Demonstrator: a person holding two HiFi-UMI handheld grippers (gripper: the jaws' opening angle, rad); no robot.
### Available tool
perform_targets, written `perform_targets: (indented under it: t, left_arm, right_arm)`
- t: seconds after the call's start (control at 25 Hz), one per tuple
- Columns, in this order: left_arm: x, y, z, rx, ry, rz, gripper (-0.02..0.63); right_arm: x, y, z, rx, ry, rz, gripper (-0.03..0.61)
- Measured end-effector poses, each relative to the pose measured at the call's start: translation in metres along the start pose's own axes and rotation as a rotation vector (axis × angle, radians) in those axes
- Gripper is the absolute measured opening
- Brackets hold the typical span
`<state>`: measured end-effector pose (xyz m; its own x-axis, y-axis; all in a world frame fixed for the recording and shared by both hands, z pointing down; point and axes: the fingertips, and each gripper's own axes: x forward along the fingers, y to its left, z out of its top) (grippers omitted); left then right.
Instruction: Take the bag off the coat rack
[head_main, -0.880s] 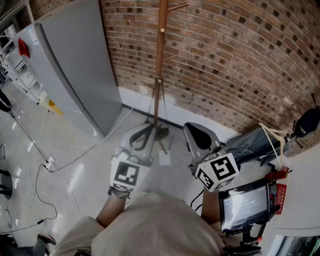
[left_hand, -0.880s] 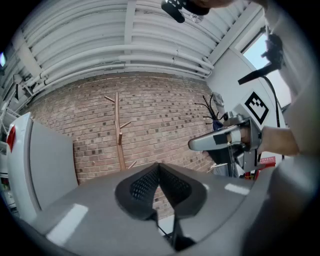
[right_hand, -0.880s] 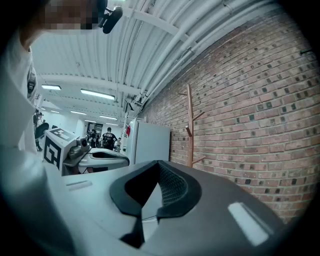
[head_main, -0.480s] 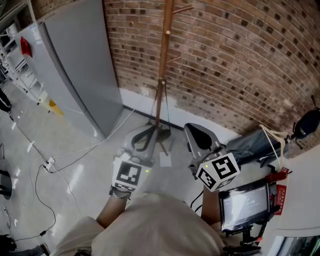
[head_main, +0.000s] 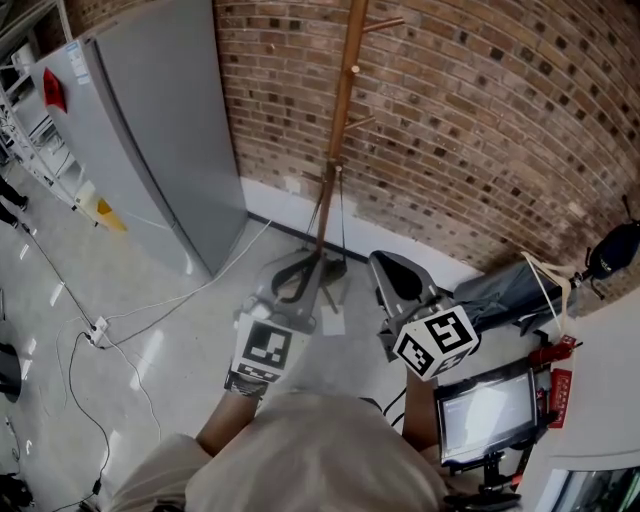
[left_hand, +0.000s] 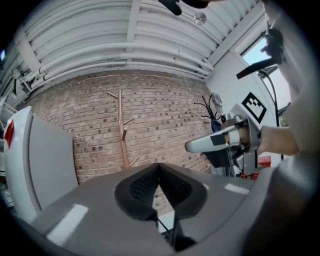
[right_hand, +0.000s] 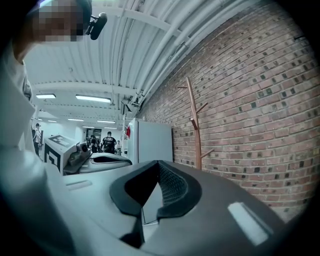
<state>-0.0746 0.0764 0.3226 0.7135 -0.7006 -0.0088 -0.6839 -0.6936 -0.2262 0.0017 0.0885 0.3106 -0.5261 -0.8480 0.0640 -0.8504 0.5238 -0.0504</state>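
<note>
Brick wall (head_main: 480, 120) across every view, with the grey fridge (head_main: 150, 140) left of the coat rack (head_main: 343, 110). Only my head view catches the bag (head_main: 505, 288): grey, pale straps, slumped well right of the rack, off its pegs. Only my right gripper view finds people (right_hand: 108, 142), far left of the rack. My left gripper (left_hand: 159, 167) is pressed together on nothing, and my right gripper (right_hand: 158, 164) is the same.

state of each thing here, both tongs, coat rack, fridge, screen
left tongs: shut, nothing between them
right tongs: shut, empty
coat rack: upright by the brick wall, pegs in view bare
fridge: door closed
screen: lit
grey bag: off the rack, lying at the right
</note>
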Motion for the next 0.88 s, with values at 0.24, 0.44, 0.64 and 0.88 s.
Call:
perform_targets:
  t: [0.24, 0.44, 0.64, 0.88]
  left_arm:
    - [-0.007, 0.005, -0.013, -0.014, 0.022, -0.016, -0.001]
    - [-0.003, 0.010, -0.024, -0.032, 0.033, -0.019, 0.000]
    - [0.013, 0.014, -0.025, -0.026, 0.030, -0.031, 0.000]
    - [0.044, 0.018, -0.030, -0.010, 0.037, -0.026, 0.000]
  right_arm:
    - [0.005, 0.005, -0.009, 0.028, 0.008, -0.024, 0.003]
    - [0.010, 0.003, -0.016, 0.035, 0.014, -0.030, 0.003]
    - [0.016, -0.009, -0.013, 0.031, 0.007, -0.034, 0.003]
    - [0.031, -0.040, -0.014, 0.044, -0.009, -0.019, 0.003]
